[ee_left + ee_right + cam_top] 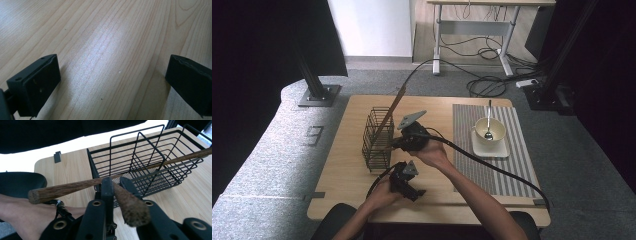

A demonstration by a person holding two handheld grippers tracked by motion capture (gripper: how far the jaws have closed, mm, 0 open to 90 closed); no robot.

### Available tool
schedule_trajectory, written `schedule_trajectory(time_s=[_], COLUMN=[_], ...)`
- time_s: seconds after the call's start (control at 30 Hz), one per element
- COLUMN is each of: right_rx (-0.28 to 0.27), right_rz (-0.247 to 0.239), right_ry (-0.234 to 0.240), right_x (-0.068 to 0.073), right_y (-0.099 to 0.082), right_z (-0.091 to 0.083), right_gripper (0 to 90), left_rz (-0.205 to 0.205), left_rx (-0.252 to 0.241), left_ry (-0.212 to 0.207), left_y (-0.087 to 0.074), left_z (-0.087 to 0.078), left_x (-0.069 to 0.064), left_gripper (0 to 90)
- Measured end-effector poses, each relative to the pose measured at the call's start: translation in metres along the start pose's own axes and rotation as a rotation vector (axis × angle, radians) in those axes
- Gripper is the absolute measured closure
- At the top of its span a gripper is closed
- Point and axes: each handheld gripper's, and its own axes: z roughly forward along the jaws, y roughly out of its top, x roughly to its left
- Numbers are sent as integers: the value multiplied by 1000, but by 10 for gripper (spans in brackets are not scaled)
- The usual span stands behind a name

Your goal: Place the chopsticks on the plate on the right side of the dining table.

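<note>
Right hand-held gripper [113, 182] clenched on one wooden chopstick [130, 205]; second chopstick [75, 187] leans in the one wire basket [150, 157]. Left hand-held gripper [112, 82] released above bare table [105, 37]. Far right: one bowl [490, 131], one spoon [488, 122].

In the right gripper view, the near end of the wooden chopstick [132, 207] clamped between the jaws is blurred, and the second chopstick [75, 187] runs out past the right edge. The top of the wire basket [150, 157] is cut off by the upper right corner. In the high view, the right gripper [398, 143] hides its own jaw tips behind hand and body. The spoon [488, 125] in the bowl [490, 131] is too small to detail.
</note>
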Motion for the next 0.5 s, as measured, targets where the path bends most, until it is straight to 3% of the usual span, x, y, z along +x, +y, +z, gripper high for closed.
schedule_trajectory(time_s=[0.5], right_rx=[6], right_rz=[-27], right_ry=[1], right_x=[2], right_y=[5], right_z=[-22], right_gripper=[820], left_rz=[1], left_rx=[4], left_ry=[-2], left_y=[0], left_z=[0], left_x=[0], left_gripper=[0])
